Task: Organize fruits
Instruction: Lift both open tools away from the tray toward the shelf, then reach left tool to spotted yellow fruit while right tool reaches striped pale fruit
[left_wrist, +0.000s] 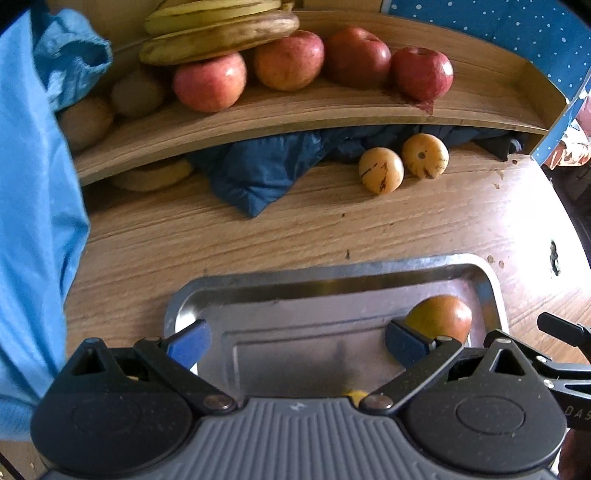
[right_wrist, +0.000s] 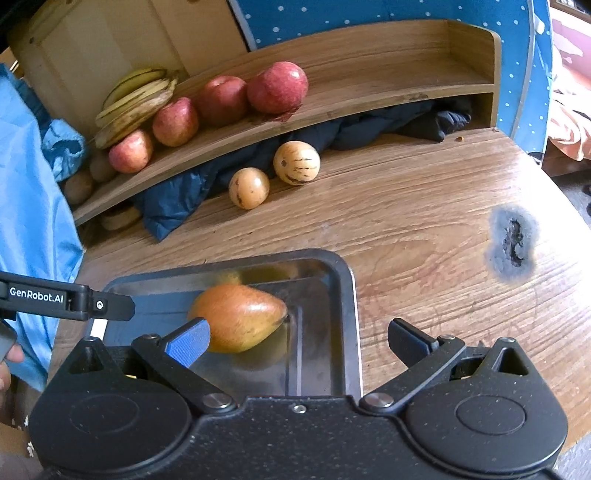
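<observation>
Clearly nearest, the mango (right_wrist: 240, 317) lies crosswise before the right hand-held gripper (right_wrist: 299, 339), jaws apart; the left hand-held gripper (left_wrist: 295, 341) gapes empty.

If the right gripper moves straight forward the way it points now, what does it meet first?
Probably the metal tray's right rim, which lies just ahead between the open jaws of the right gripper. The mango sits left of that line, by the left finger. Depth is unclear.

Hidden or unclear from my two cameras:
- Bananas (left_wrist: 218, 26): tops cut by frame edge.
- Mango (left_wrist: 441, 317): lower part behind my left gripper's finger; slightly blurred in right view.
- Brown fruits (left_wrist: 110, 107): blurred, partly behind blue cloth (left_wrist: 37, 184); kind unclear.
</observation>
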